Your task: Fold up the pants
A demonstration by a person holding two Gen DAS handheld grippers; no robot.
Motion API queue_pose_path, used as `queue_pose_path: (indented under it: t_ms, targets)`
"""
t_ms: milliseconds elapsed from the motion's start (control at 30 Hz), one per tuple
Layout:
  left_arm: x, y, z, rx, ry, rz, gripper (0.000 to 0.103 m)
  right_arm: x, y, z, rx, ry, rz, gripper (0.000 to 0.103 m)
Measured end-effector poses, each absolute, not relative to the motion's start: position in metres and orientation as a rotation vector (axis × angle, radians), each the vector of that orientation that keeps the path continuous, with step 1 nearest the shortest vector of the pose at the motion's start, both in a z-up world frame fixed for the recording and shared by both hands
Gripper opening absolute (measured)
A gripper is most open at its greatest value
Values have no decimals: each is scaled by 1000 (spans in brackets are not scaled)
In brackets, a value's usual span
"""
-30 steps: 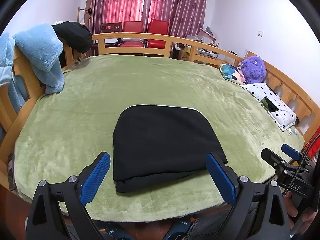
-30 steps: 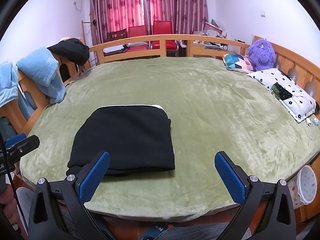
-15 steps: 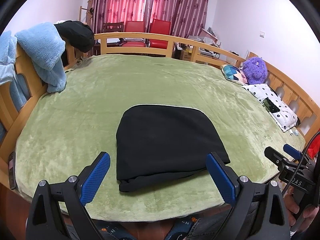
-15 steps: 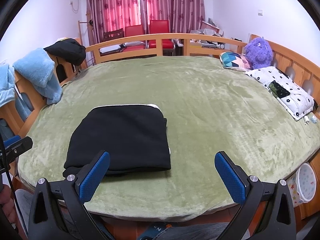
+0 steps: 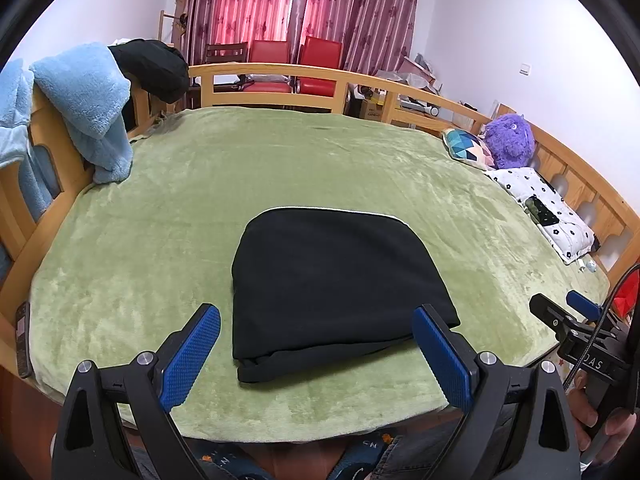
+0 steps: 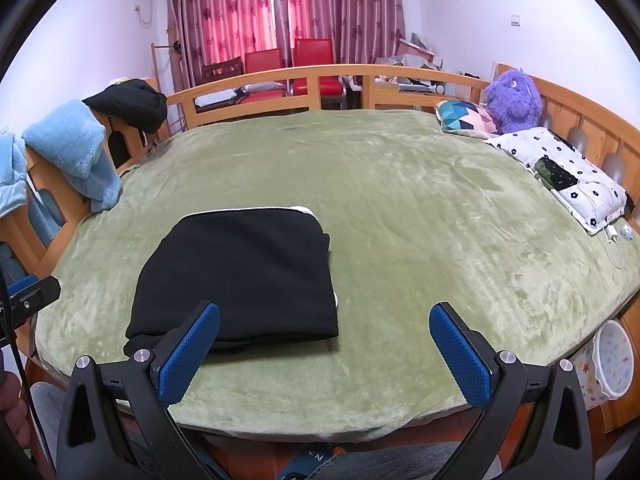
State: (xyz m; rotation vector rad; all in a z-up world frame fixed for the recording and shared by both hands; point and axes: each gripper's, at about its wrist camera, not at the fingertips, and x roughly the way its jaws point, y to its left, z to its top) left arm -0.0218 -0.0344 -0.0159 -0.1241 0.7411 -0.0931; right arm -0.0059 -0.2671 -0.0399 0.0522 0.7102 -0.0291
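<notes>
Black pants (image 5: pixel 336 284), folded to a compact rectangle, lie flat on the green bed (image 5: pixel 280 168) near its near edge. White trim shows along the far edge. Fold looks finished, or nearly.

Risk: near layers bulge loose at the near-left corner; a brush or snag there could pull the stack open. Fleece cover may drag the bottom layer if the stack is slid.

Left tongs (image 5: pixel 316 356): spread wide, empty, above the near edge, pants between and beyond the tips. Right tongs (image 6: pixel 324 356): spread wide, empty, pants to their left, near the left finger.
</notes>
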Motion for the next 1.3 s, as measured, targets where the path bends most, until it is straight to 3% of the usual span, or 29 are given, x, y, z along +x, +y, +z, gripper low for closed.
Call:
queue_pose_path:
  t_ms: [1300]
  targets:
    - [-25, -37, -15, -129, 738, -90, 97, -7, -259, -36, 57, 701, -39, 103]
